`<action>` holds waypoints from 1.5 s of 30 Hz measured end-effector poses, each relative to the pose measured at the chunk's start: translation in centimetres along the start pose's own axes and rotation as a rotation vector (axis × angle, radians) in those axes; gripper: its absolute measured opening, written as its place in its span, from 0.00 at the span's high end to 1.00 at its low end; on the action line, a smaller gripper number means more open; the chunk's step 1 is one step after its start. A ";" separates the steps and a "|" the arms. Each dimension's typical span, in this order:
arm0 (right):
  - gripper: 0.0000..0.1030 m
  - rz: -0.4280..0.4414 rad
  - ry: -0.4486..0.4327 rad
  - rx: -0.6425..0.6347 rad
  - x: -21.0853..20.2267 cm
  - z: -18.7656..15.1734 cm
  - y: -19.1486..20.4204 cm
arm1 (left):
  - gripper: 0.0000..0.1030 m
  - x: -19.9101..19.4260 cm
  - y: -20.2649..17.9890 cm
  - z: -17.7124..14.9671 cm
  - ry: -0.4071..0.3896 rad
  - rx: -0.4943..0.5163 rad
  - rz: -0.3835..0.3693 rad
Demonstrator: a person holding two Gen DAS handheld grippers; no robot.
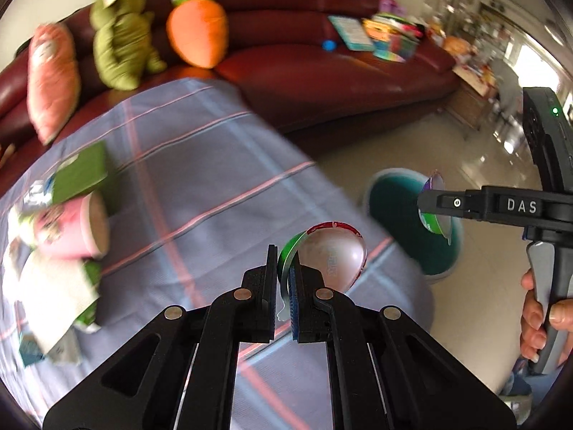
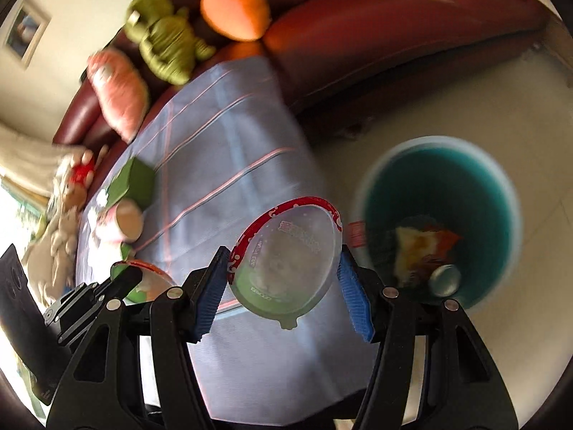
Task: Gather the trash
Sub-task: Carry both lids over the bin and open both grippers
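Note:
My left gripper is shut on the rim of a clear red-rimmed plastic cup, held over the table's right edge. My right gripper holds a second clear red-rimmed plastic cup between its blue pads, above the table's corner beside the teal trash bin. The bin stands on the floor and holds wrappers and a can. In the left wrist view the right gripper with its cup hangs over the bin. More trash lies at the table's left: a pink cup and green cartons.
A table with a blue plaid cloth stands before a dark red sofa with plush toys and books. Glossy floor lies to the right. A hand grips the right tool's handle.

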State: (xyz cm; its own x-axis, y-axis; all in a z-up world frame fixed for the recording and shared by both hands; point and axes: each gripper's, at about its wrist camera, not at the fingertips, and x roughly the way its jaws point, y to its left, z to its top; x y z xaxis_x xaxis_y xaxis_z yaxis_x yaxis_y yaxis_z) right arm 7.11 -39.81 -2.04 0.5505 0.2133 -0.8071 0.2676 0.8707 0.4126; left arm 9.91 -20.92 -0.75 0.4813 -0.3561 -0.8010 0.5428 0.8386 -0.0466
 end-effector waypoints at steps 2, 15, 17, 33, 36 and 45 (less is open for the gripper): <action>0.44 -0.015 -0.020 0.037 -1.1 0.4 -2.4 | 0.94 0.9 -2.1 0.9 0.005 0.033 -0.019; 0.44 -0.075 -0.030 0.176 -2.8 1.2 -12.2 | 0.94 7.2 -11.8 4.2 0.077 0.174 -0.092; 0.44 -0.076 -0.024 0.190 -2.4 1.3 -13.2 | 0.94 8.2 -12.5 4.2 0.092 0.184 -0.098; 0.42 -0.119 0.017 0.213 -0.5 2.1 -15.6 | 0.68 12.6 -14.1 4.9 0.170 0.186 -0.112; 0.34 -0.121 0.024 0.217 -0.2 2.3 -15.4 | 0.39 12.5 -14.1 4.9 0.142 0.189 -0.090; 0.25 -0.138 0.030 0.227 -0.2 2.3 -14.9 | 0.20 11.3 -13.2 4.8 0.118 0.172 -0.094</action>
State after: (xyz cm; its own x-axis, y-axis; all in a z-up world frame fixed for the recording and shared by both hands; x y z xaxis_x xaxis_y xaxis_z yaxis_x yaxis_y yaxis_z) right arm 4.80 -53.85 -7.07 0.4736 0.1158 -0.8731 0.5105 0.7717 0.3793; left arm 11.46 -38.00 -6.35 0.3446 -0.3700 -0.8628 0.6959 0.7175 -0.0297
